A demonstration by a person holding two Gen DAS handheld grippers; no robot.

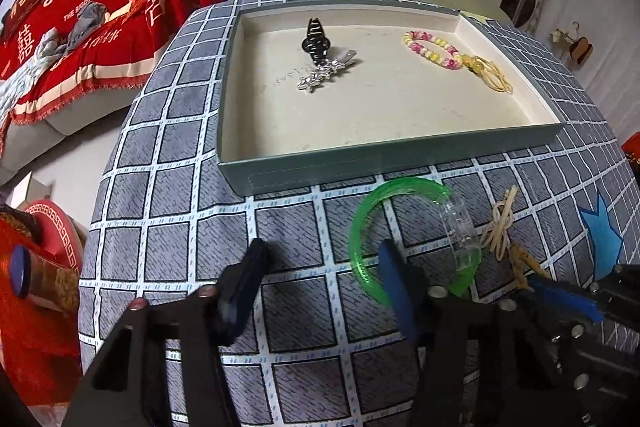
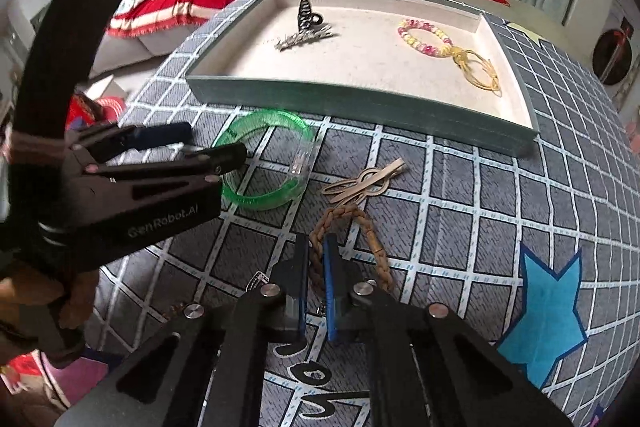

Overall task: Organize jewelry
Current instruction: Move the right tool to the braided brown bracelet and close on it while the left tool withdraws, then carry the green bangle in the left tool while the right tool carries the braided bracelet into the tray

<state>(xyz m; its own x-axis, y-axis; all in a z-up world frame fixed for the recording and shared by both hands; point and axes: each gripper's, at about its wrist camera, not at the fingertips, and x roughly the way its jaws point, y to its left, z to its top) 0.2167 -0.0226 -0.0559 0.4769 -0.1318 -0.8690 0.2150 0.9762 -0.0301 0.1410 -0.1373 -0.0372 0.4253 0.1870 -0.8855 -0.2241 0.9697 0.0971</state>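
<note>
A green translucent bangle [image 1: 360,227] with a clear clasp lies on the checked cloth in front of the tray. My left gripper [image 1: 324,267] is open and straddles the bangle's left rim, one finger inside the ring and one outside, pads apart from it. From the right wrist view the left gripper [image 2: 216,141] sits at that same rim of the bangle [image 2: 272,203]. My right gripper [image 2: 316,267] is shut on a brown braided bracelet [image 2: 376,247] resting on the cloth. A beige knotted clip [image 2: 360,183] lies between bangle and bracelet.
The teal tray [image 1: 400,155] with a cream lining holds a black hair claw [image 1: 316,37], a silver clip [image 1: 320,73], a pink and yellow bead bracelet [image 1: 432,49] and gold hoops [image 1: 496,75]. A blue star [image 2: 548,315] marks the cloth at right. A sofa with red blankets stands behind.
</note>
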